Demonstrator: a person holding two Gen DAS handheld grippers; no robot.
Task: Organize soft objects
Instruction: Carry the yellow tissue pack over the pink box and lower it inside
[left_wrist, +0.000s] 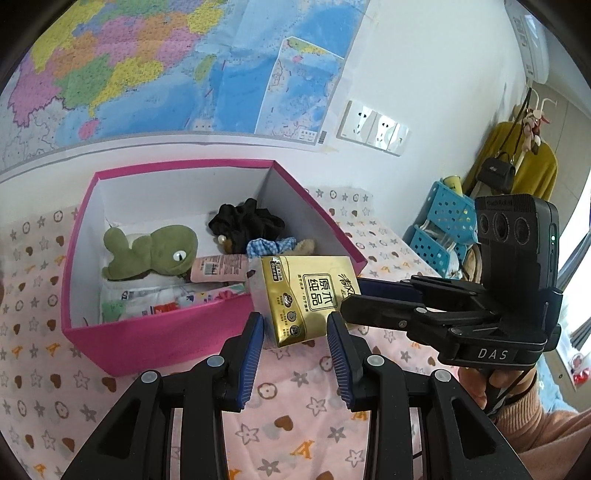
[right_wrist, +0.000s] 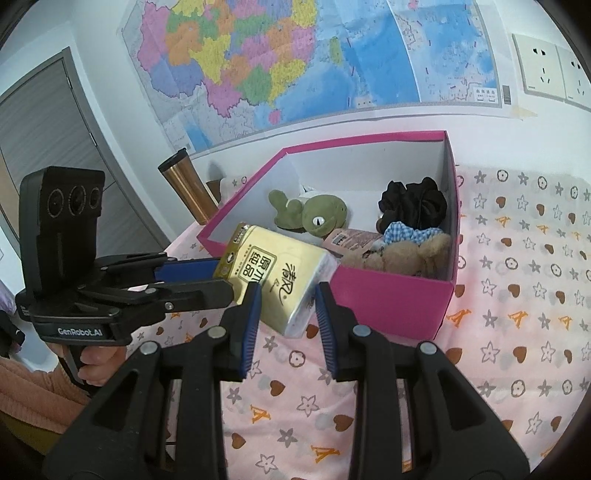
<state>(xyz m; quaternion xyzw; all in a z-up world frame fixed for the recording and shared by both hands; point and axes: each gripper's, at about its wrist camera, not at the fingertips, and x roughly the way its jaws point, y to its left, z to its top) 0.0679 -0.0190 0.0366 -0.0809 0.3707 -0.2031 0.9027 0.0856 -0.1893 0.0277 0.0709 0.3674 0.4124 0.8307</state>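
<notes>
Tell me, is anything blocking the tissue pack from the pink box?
Nothing blocks the open top. The tissue pack hangs at the pink box's near wall, but a teddy and pink packet lie just inside.

Black grippers: left gripper (left_wrist: 295, 334), right gripper (right_wrist: 287, 308); ribbed blue fingers (left_wrist: 254, 345), silver rivets; peach knit sleeve (left_wrist: 546, 424).

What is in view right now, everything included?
tissue pack: one, gold, at the box's near corner
box: one, pink, on the cloth
plush toy: one, green, in the box
scrunchie: one, black, in the box
teddy bear: one, tan, blue checked collar, in the box
packet: one, pink, in the box
cloth: one, pink patterned, under the box
travel mug: one, copper, beside the box
map: one, multicoloured, on the wall
left tool: one, black, blue pads, gripping the tissue pack
right tool: one, black, blue pads, gripping the tissue pack
</notes>
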